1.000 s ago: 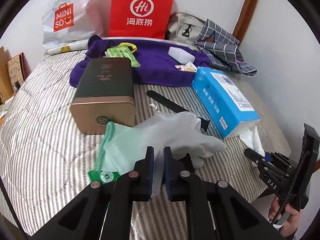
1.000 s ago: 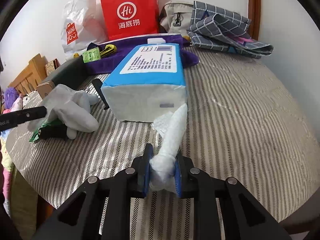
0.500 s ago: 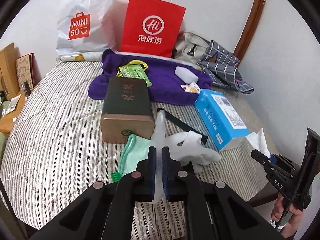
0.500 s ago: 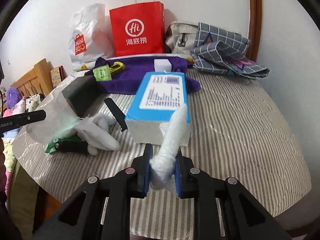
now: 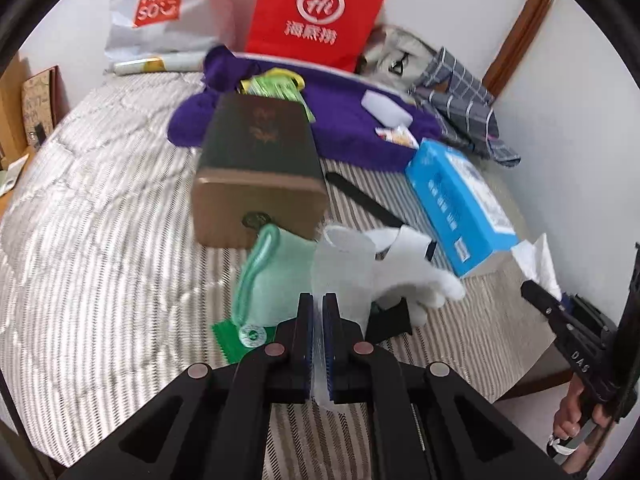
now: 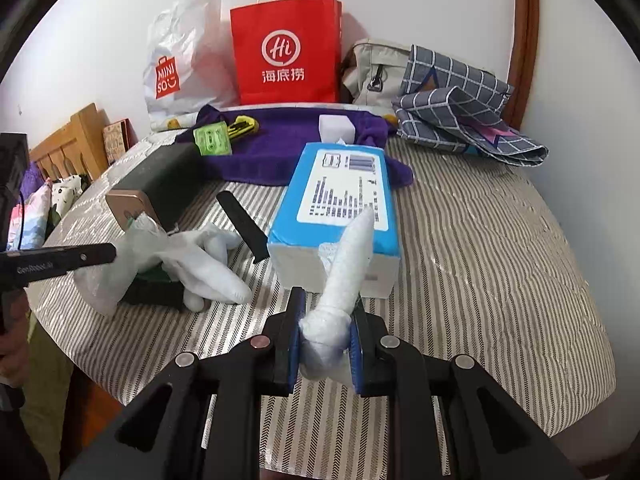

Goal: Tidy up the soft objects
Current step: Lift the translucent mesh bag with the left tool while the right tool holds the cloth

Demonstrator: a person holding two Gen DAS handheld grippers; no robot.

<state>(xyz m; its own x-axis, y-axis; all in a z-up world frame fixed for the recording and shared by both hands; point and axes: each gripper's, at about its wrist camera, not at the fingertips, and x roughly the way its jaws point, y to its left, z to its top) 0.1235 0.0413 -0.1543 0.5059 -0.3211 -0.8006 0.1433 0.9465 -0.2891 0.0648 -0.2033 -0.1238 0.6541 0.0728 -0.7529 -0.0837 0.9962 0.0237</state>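
Left wrist view, largest to smallest. Striped bed cover [image 5: 100,248], filling most of the frame. Red paper bag [image 5: 316,16] and white plastic bag [image 5: 160,8], upright against the far wall. Purple towel [image 5: 352,120], spread at the far end of the bed. Dark box with gold end [image 5: 256,168], lying at centre, its near end just beyond a green mesh pouch [image 5: 272,276]. Blue tissue pack [image 5: 460,204], to the right, a white sheet standing out of its near end. White glove [image 5: 412,268], draped beside the pouch over a black strip [image 5: 360,200]. Left gripper [image 5: 318,344], jaws nearly together, pinching the thin clear plastic film [image 5: 340,264] that rises beside the glove.

Right wrist view. Same bed cover [image 6: 500,260], with the checked grey cloth [image 6: 460,108] in the far right corner. Tissue pack [image 6: 340,216], directly ahead. Right gripper [image 6: 324,340], narrowly parted and clamped on a twisted white tissue [image 6: 348,264] whose far end leads back to the near face of the pack. Left gripper's finger [image 6: 60,260], at the left edge, meeting the film beside the glove [image 6: 204,260].
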